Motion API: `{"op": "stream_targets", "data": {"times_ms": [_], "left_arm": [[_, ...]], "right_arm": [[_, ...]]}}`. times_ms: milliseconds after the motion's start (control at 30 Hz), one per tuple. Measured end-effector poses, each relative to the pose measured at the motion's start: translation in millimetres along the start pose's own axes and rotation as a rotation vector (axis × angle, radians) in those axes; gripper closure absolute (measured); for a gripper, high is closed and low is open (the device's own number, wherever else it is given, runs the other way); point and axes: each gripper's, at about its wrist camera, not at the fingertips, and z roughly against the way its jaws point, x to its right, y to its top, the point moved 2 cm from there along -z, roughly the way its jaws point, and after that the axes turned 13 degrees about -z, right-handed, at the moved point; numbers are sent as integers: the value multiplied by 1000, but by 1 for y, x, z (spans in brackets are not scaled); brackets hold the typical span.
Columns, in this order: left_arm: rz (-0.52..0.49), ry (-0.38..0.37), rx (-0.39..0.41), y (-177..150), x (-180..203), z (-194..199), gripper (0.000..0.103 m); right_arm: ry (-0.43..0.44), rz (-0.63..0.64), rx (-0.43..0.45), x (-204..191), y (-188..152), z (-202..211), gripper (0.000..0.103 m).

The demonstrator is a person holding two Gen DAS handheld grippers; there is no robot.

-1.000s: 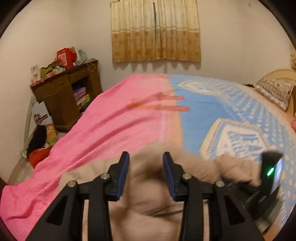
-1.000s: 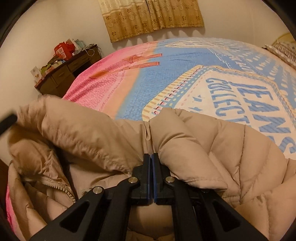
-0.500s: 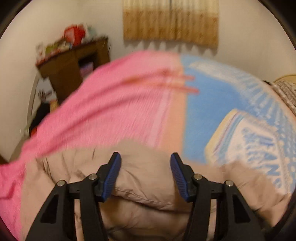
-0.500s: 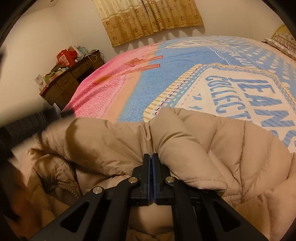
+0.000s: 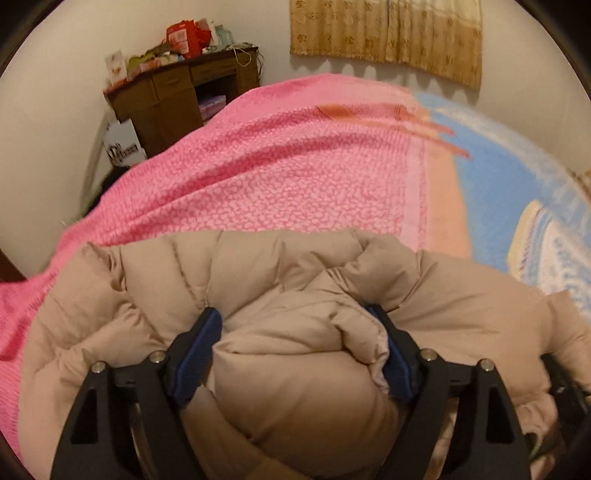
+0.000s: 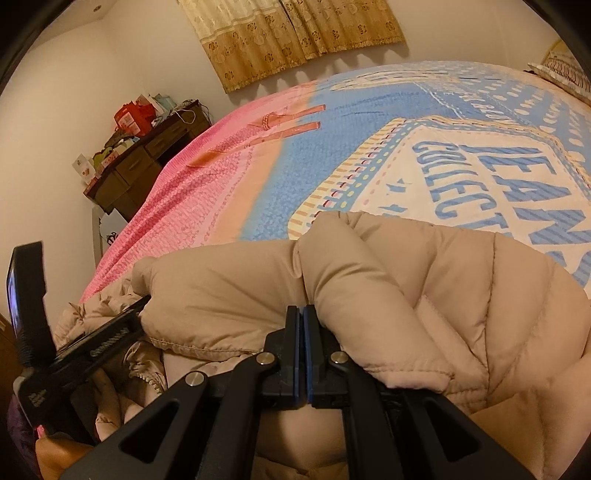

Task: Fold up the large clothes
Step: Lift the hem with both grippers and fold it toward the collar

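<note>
Bedspread (image 5: 295, 177): pink on one half, blue with a printed white panel on the other; fills the upper and middle field of both views and carries everything below.

Puffer jacket (image 5: 258, 288): beige, quilted, bunched in thick folds; lies on the bedspread at the near edge, from 3 through 6 to 9 o'clock in the left wrist view. In the right wrist view it spans 4 to 8 o'clock, with its zipper edge showing at 8 o'clock.

Curtain (image 6: 291, 33): tan, patterned, hanging on the wall at 12 o'clock.

Desk (image 5: 181, 96): dark wood, cluttered top, at 11 o'clock against the wall.

Left gripper (image 5: 299, 350): jaws spread wide, a thick roll of the jacket lying between the blue pads (image 5: 195, 350), fabric touching both; not clamped. Its black body also appears at 8 o'clock in the right wrist view.

Right gripper (image 6: 301, 314): jaws pressed together, pinching a fold of the jacket's edge at 6 o'clock.
</note>
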Motion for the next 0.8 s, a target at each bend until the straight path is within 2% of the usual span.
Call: {"op": "stream_targets", "data": {"times_ms": [200, 533, 633, 700, 733, 800], "left_arm": [[-78, 111, 3, 3, 11, -1, 15], [-47, 63, 9, -1, 5, 3, 15], [-8, -14, 4, 0, -2, 3, 15], [16, -125, -21, 1, -13, 5, 15], [11, -181, -36, 1, -19, 11, 15], [9, -265, -30, -1, -35, 30, 15]], "right_arm": [[-71, 60, 23, -9, -4, 1, 101], [-116, 93, 35, -12, -4, 2, 101], [-140, 101, 13, -15, -2, 2, 101], [-142, 88, -41, -16, 2, 9, 101], [-115, 65, -38, -14, 4, 23, 101], [-15, 17, 54, -8, 4, 64, 101]]}}
